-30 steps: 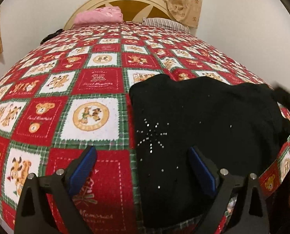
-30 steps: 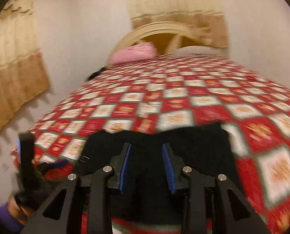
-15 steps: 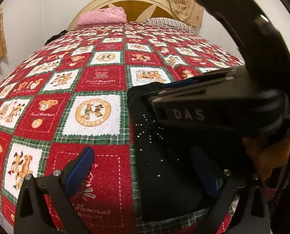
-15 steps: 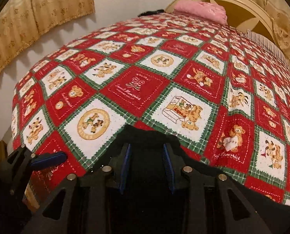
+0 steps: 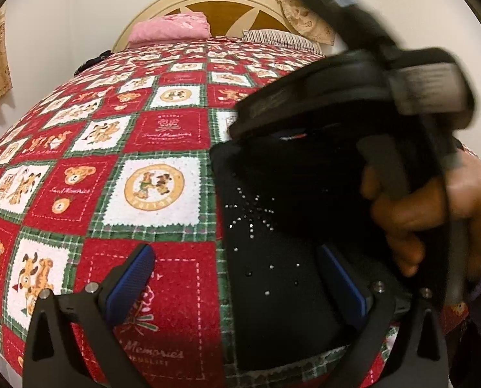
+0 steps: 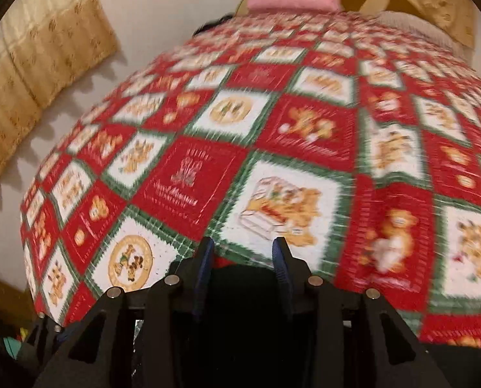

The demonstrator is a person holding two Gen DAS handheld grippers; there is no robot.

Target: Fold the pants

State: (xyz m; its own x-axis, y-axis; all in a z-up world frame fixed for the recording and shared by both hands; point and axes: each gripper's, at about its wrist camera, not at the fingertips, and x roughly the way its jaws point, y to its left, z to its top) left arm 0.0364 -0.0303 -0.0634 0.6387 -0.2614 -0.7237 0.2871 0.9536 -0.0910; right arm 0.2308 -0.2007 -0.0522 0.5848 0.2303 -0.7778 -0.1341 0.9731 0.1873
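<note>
Both tongs work at the near edge of the bed (image 5: 162, 129), where the black pants (image 5: 272, 258) lie already bunched into a compact dark block on the red-and-green quilt.

Left tongs (image 5: 240, 278) are released, jaws spread wide. One blue pad sits over bare quilt, the other over the pants, so the pants' left edge runs between them. That straddle looks like a waiting or steadying pose: low and close, ready to pin or pinch the edge, but gripping nothing now.

Right tongs (image 6: 243, 265) cross in front of the left ones, over the far part of the pants, with the person's hand (image 5: 434, 213) on the handle. In their own view the jaws stand only part open with a clear gap, and dark cloth fills the space under and behind them. Whether a layer is pinched there I cannot tell; the tips themselves show quilt between them, so I judge them released or nearly so. The blur suggests a sweep across the bed, probably pressing or carrying a fold toward the far side.

A pink pillow (image 5: 171, 29) lies well beyond both tongs by the headboard, out of the work.
</note>
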